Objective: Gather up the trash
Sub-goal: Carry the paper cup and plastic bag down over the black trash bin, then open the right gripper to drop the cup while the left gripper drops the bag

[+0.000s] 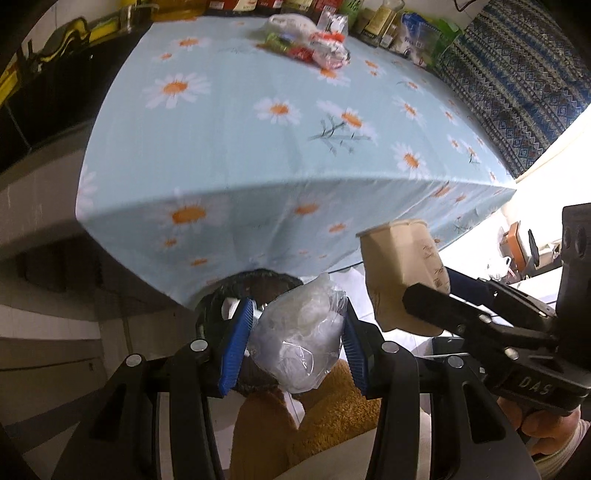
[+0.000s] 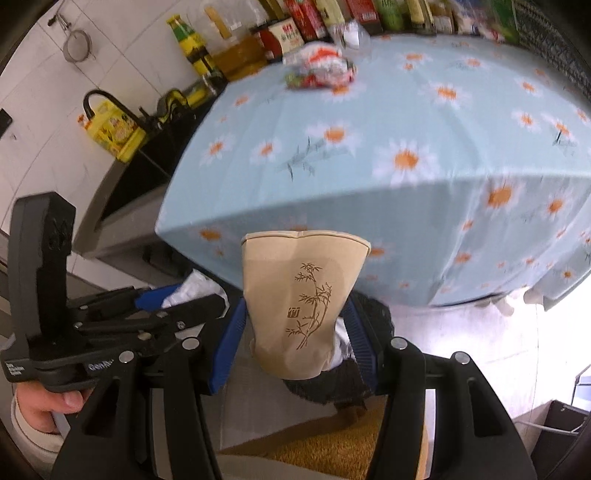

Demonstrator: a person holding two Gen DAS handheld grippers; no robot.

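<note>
The left gripper is pinching a crumpled clear plastic bag and the right gripper is squeezing a crushed paper cup, both hanging just off the near edge of the tabletop over a black-lined trash bin on the floor below. Judging from this, two pieces are collected and about to be dropped, but neither is lying in the bin yet. A heap of wrappers is still sitting near the far edge of the tabletop in front of a row of bottles, so the job is looking roughly midway.
</note>
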